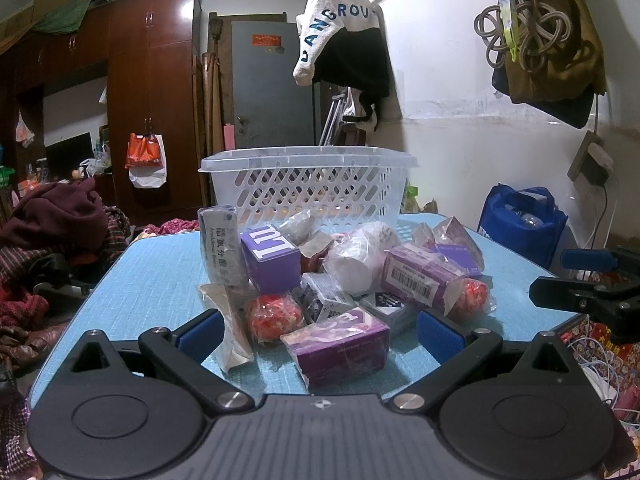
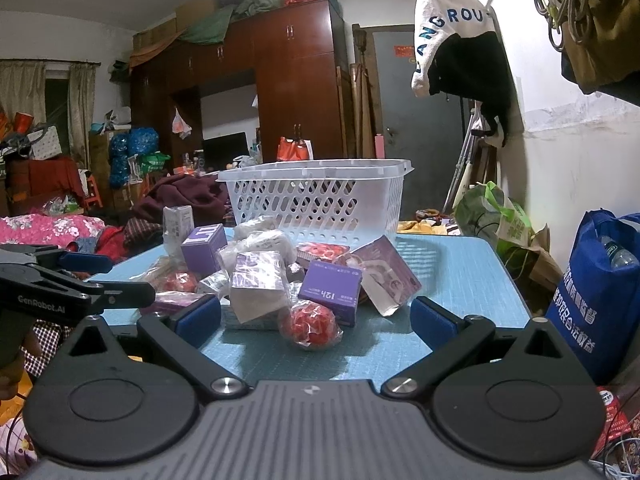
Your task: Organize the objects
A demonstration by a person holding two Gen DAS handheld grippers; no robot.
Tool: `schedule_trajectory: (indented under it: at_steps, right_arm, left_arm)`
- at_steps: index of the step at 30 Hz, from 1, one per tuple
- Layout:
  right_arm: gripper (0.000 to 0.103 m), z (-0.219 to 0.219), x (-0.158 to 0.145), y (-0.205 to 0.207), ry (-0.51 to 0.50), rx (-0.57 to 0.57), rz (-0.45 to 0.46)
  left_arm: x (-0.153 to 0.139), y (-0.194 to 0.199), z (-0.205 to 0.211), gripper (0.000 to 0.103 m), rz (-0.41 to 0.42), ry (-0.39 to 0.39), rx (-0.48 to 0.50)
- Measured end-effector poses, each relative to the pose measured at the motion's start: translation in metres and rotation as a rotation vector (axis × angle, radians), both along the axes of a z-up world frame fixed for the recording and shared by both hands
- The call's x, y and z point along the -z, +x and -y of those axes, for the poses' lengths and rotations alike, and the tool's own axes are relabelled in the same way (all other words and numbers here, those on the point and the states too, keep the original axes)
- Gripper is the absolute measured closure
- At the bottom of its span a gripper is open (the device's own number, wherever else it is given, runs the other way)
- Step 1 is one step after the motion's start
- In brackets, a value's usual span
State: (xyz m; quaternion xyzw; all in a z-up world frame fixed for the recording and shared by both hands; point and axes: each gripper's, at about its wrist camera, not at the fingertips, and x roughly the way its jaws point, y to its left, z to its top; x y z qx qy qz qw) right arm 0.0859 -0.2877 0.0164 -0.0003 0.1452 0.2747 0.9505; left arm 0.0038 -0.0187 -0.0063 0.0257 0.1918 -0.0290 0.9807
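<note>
Nothing much looks sorted yet. The white basket (image 1: 308, 188) stands at the far end of the blue table (image 1: 152, 276), straight ahead of both grippers and beyond the heap. Through its slotted wall I can't make out for certain whether anything lies inside; it looks close to bare.

The left gripper (image 1: 320, 334) is spread wide and holds nothing. Just ahead of it, between its blue pads, lies a purple box in plastic wrap (image 1: 340, 344), with a red ball in a bag (image 1: 274, 316) just beyond and to the left, and a long grey packet (image 1: 230, 328) by the left pad.

The right gripper (image 2: 316, 318) is wide open too, and empty. A second bagged red ball (image 2: 310, 326) sits right in front of it, roughly midway between the fingers, with a purple carton (image 2: 330, 290) just behind and a wrapped pale box (image 2: 260, 284) to the left. The left tool shows off to its left side.

The rest of the pile, boxes and bagged bundles leaning on one another, sits between the grippers and the basket. By my reckoning the job is at its start: nearly every item is left to lift and carry forward into the basket.
</note>
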Motion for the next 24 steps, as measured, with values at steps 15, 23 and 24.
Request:
schedule_trajectory:
  at_steps: [15, 23, 24]
  right_arm:
    - [0.0, -0.01, 0.026, 0.021, -0.022, -0.015, -0.022]
    - [0.021, -0.024, 0.042, 0.034, -0.069, -0.026, -0.042]
    - [0.024, -0.025, 0.043, 0.034, -0.07, -0.029, -0.045]
  left_arm:
    - [0.015, 0.008, -0.011, 0.0, -0.019, -0.02, -0.002]
    - [0.037, 0.022, 0.012, 0.005, -0.063, 0.019, 0.047]
    - [0.038, 0.025, 0.012, 0.006, -0.06, 0.018, 0.042]
